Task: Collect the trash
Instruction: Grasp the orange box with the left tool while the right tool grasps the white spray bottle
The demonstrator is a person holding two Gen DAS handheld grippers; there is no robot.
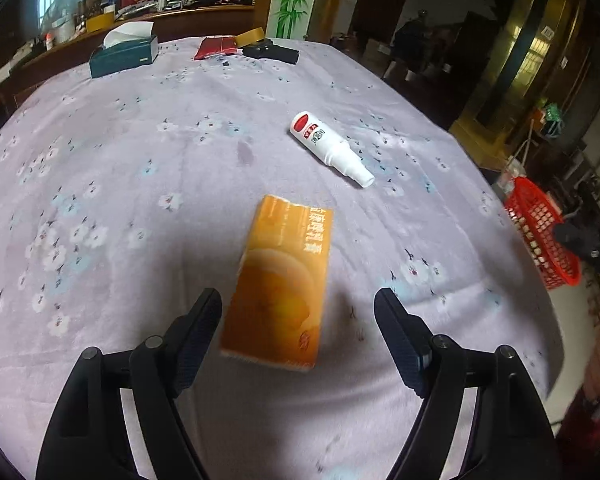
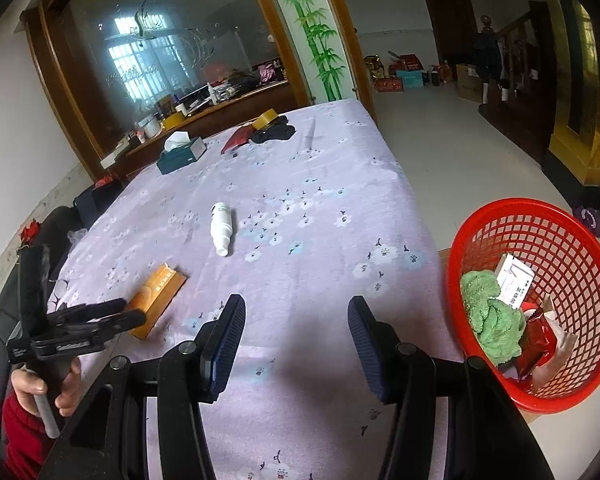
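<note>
An orange flat box (image 1: 278,284) lies on the floral lilac tablecloth (image 1: 140,160), its near end between the fingers of my open left gripper (image 1: 298,300), which hovers just over it. The box also shows in the right wrist view (image 2: 156,300), with the left gripper (image 2: 134,312) at its near end. A white spray bottle (image 1: 330,148) lies on its side beyond the box; it also shows in the right wrist view (image 2: 223,228). My right gripper (image 2: 296,308) is open and empty over the table's right side. A red mesh basket (image 2: 572,240) beside the table holds a green cloth (image 2: 488,316), a white box and wrappers.
At the far end of the table (image 2: 340,152) sit a dark green tissue box (image 2: 182,154), a red packet (image 2: 238,138), a tape roll (image 2: 265,118) and a black item (image 2: 274,133). A cluttered wooden counter stands behind. Floor lies right of the table.
</note>
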